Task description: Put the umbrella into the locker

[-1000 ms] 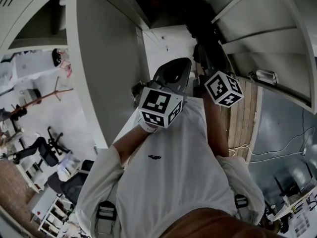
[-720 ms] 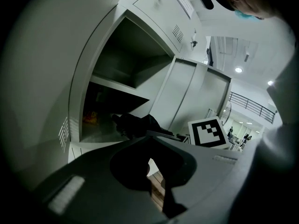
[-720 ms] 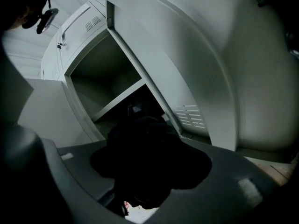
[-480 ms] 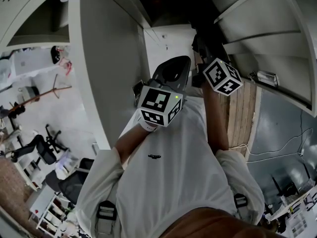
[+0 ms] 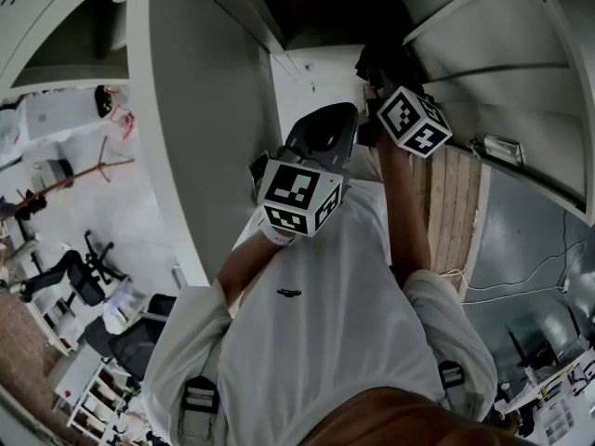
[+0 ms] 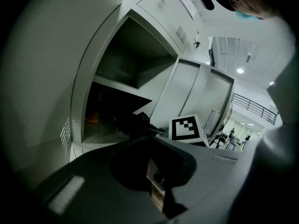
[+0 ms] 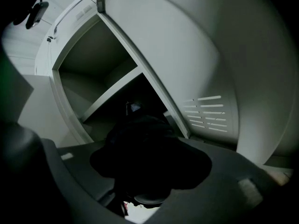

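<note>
The black folded umbrella [image 5: 381, 61] is gripped in my right gripper [image 5: 381, 96], just ahead of its marker cube [image 5: 414, 122], and its far end reaches into the dark open locker compartment [image 5: 316, 12]. In the right gripper view the umbrella [image 7: 142, 141] fills the space between the jaws and points at the opening under a shelf [image 7: 110, 91]. My left gripper [image 5: 321, 137] hangs lower and to the left, by my chest, with nothing seen in it. From the left gripper view, the umbrella [image 6: 134, 124] and the right cube [image 6: 187, 129] sit before the locker opening [image 6: 126, 76].
The open locker door [image 5: 200, 119] stands at the left of the compartment, and a vented door [image 7: 208, 111] is at the right in the right gripper view. More locker panels [image 5: 507, 63] sit on the right. Office chairs [image 5: 70, 282] and a coat stand [image 5: 74, 182] are on the floor at left.
My right gripper has carried the umbrella further toward the locker opening, up the head view. The left gripper has stayed where it was.
</note>
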{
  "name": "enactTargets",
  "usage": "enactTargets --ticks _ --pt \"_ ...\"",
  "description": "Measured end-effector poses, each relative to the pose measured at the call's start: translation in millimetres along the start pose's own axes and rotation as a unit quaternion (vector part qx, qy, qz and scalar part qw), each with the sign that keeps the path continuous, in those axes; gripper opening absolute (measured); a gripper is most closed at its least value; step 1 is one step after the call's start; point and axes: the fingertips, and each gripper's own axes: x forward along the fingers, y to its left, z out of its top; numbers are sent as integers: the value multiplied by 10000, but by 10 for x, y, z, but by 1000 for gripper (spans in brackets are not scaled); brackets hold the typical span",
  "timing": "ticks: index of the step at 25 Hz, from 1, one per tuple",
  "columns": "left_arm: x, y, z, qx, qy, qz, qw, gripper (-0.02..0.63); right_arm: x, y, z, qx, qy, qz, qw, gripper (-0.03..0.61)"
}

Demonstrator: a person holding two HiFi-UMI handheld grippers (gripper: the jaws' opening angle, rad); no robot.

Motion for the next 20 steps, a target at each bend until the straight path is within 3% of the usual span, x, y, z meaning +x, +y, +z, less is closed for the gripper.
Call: enactTargets --ticks 20 --pt "23 91 61 -37 13 106 9999 14 635 -28 68 -339 203 -77 9992 267"
